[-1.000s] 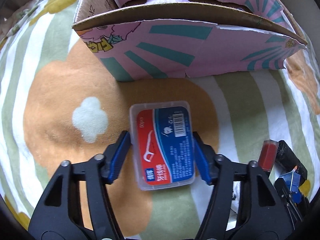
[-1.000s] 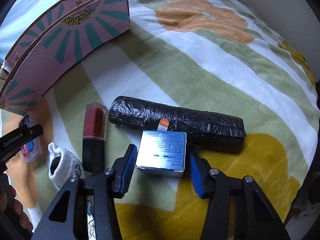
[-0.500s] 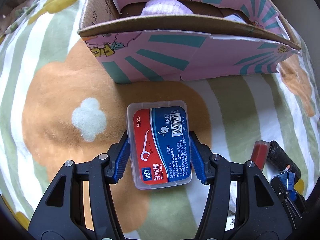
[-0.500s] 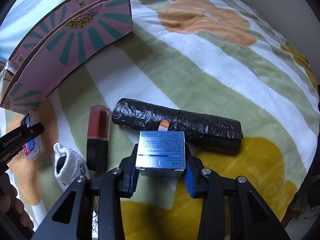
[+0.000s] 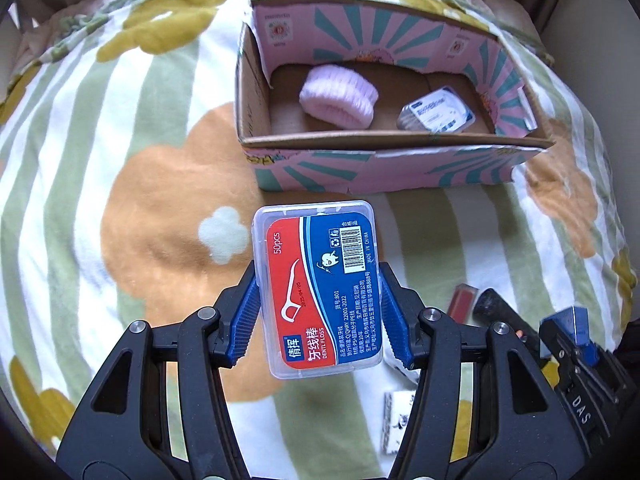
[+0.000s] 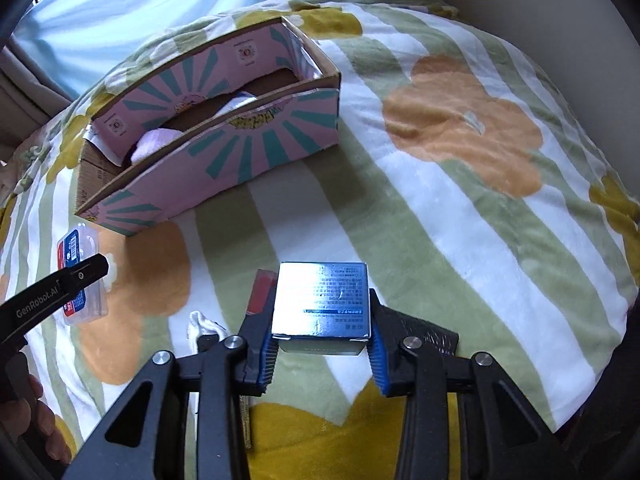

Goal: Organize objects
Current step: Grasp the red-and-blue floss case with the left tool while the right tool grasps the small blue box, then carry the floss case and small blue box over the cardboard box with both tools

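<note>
My left gripper [image 5: 318, 312] is shut on a clear dental floss case [image 5: 318, 288] with a red and blue label, held up above the blanket in front of the pink cardboard box [image 5: 384, 172]. Inside the box lie a pink fluffy roll [image 5: 340, 96] and a small clear case [image 5: 438, 110]. My right gripper [image 6: 320, 350] is shut on a shiny blue carton [image 6: 322, 300], lifted over the blanket. The pink cardboard box [image 6: 224, 156] stands at the upper left in the right wrist view, and the floss case [image 6: 78, 272] shows there at the left edge.
A striped flower-pattern blanket [image 6: 460, 140] covers the surface. On it lie a red and black lipstick box [image 5: 462, 302], a black bag roll [image 6: 432, 334] and a white sock [image 6: 202, 326]. A hand [image 6: 32, 412] shows at the lower left. Curtains hang behind.
Both grippers closed on their objects and lifted them off the blanket. The left one now looks down into the box; the right one rose above the black roll.
</note>
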Demonstrator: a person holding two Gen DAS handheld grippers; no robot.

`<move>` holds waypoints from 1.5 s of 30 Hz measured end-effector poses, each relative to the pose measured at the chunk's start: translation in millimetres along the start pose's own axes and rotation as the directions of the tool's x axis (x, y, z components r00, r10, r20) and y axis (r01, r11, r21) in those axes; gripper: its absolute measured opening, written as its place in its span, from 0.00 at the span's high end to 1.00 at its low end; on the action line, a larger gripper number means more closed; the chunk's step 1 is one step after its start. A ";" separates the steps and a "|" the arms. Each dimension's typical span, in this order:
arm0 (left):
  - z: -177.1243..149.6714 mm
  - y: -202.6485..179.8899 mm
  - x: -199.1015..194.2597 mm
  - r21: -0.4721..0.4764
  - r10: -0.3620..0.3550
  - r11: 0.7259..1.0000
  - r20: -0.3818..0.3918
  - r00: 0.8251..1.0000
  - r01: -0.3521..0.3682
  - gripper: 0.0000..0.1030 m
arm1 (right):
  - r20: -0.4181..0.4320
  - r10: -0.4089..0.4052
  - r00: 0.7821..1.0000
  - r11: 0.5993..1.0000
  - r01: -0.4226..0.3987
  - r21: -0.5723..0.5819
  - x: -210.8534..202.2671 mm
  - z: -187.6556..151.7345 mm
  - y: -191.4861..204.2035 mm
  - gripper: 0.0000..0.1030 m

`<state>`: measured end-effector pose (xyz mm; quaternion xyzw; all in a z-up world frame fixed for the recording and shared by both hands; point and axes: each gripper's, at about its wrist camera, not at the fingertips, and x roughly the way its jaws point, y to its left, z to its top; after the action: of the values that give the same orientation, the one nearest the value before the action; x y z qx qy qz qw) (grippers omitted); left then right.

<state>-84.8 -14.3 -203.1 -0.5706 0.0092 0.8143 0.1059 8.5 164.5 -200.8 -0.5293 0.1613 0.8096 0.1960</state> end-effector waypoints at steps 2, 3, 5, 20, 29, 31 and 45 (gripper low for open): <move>0.3 4.4 -19.7 -0.013 0.004 1.000 0.013 1.000 -0.003 0.50 | 0.020 0.014 1.000 0.999 -0.013 -0.041 -11.5 8.5 4.4 0.66; 1.9 -0.2 -28.6 -0.021 0.006 1.000 0.020 1.000 -0.006 0.50 | 0.029 0.025 0.999 0.998 -0.023 -0.061 -18.0 13.7 6.2 0.66; 2.9 1.9 -47.8 -0.039 0.012 0.999 0.033 0.999 -0.011 0.50 | 0.039 0.055 0.998 0.994 -0.051 -0.097 -29.9 23.5 9.4 0.66; 1.7 -31.9 -155.2 -0.102 0.043 0.994 0.108 0.993 -0.032 0.50 | 0.079 0.224 0.971 0.907 -0.178 -0.381 -125.2 82.4 17.3 0.66; 4.5 -56.1 -180.4 -0.117 0.061 0.992 0.137 0.989 -0.045 0.50 | 0.079 0.258 0.963 0.874 -0.197 -0.445 -137.2 80.3 6.3 0.66; 5.4 -58.2 -182.5 -0.124 0.067 0.991 0.143 0.988 -0.049 0.50 | 0.085 0.264 0.961 0.868 -0.198 -0.455 -139.2 82.6 4.8 0.66; 20.1 -69.3 -176.5 -0.102 0.063 0.994 0.125 0.990 -0.050 0.50 | 0.068 0.283 0.957 0.868 -0.226 -0.443 -132.8 104.8 -2.1 0.66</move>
<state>-33.2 27.6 -24.4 -0.5212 -0.0216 0.8514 0.0551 -25.5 196.1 -38.0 -0.4794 0.0339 0.8766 -0.0242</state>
